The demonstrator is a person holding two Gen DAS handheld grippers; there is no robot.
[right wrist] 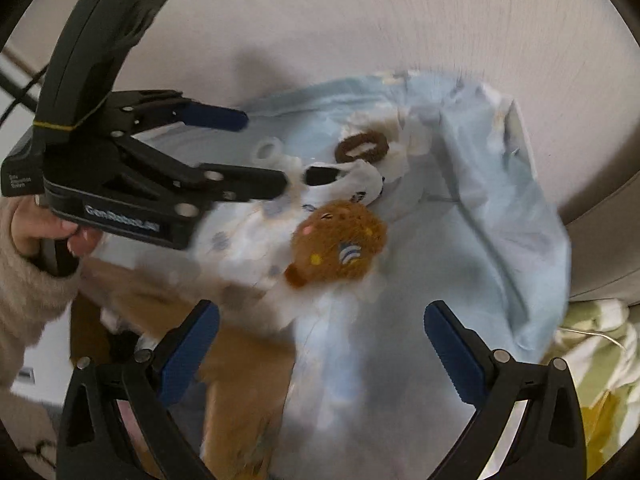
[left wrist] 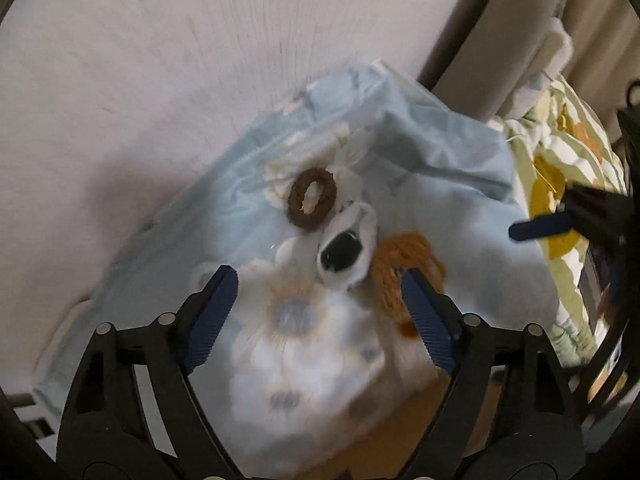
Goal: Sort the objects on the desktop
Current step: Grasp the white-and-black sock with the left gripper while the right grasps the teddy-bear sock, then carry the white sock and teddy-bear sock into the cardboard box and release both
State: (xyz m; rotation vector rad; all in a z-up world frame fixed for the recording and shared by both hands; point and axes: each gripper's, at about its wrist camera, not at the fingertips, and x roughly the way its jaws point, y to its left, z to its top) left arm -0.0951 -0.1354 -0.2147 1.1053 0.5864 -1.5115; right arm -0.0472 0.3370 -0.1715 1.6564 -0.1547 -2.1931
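A dark brown hair tie [left wrist: 312,199] lies on a pale blue cloth [left wrist: 440,184]; it also shows in the right wrist view [right wrist: 362,146]. Below it sits a white sock [left wrist: 347,246] with a dark opening, also in the right wrist view [right wrist: 352,182]. An orange-brown knitted pouch [right wrist: 340,246] with dots and a bee lies beside the sock, and shows in the left wrist view [left wrist: 404,268]. My left gripper [left wrist: 320,316] is open and empty, just short of the sock and pouch; it also shows in the right wrist view [right wrist: 264,152]. My right gripper [right wrist: 320,350] is open and empty below the pouch.
A white flowered cloth [left wrist: 312,344] covers a brown cardboard box [right wrist: 240,360]. A small white ring [right wrist: 267,151] lies left of the sock. A pale wall [left wrist: 160,60] stands behind. A green and yellow patterned quilt [left wrist: 568,168] lies to the right.
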